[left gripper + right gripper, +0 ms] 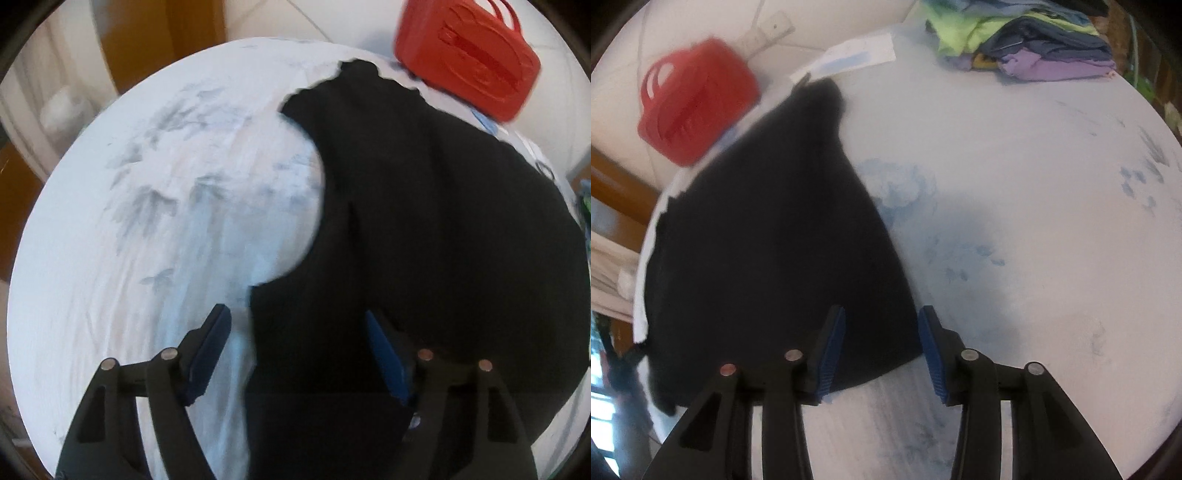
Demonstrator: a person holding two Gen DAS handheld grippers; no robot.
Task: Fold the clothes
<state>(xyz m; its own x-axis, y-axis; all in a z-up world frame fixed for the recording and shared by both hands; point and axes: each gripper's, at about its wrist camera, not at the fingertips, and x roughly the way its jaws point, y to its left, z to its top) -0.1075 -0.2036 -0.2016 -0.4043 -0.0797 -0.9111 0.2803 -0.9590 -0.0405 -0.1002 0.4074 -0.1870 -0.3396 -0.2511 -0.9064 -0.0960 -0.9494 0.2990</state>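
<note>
A black garment (424,229) lies on a round table with a pale blue flowered cloth (166,221). In the left wrist view the garment fills the side from 12 to 5 o'clock. In the right wrist view it (768,240) fills the side from 7 to 11 o'clock.

The left gripper (299,354) points down at the near edge of the garment. Its jaws stand wide apart. Black cloth lies between them, but the blue pads (207,354) do not squeeze it. It holds nothing.

The right gripper (882,350) also points down, at the near right corner of the garment. Its jaws stand about half open. The corner sits between them, and the pads (831,354) are not pinching it.

A red plastic case (469,55) sits at the far edge, at 1 o'clock in the left view. A pile of colored clothes (1027,44) sits at 1 o'clock in the right view, well apart from the black garment.

I think the step now is to take hold of the near edge with both grippers. To do it well, each gripper should slide its lower pad under the cloth, so it grabs the garment and not the tablecloth too. Both should pinch close to the corners, so the edge stays straight. Then lift both sides together and carry the edge toward 12 o'clock, keeping clear of the red case.
</note>
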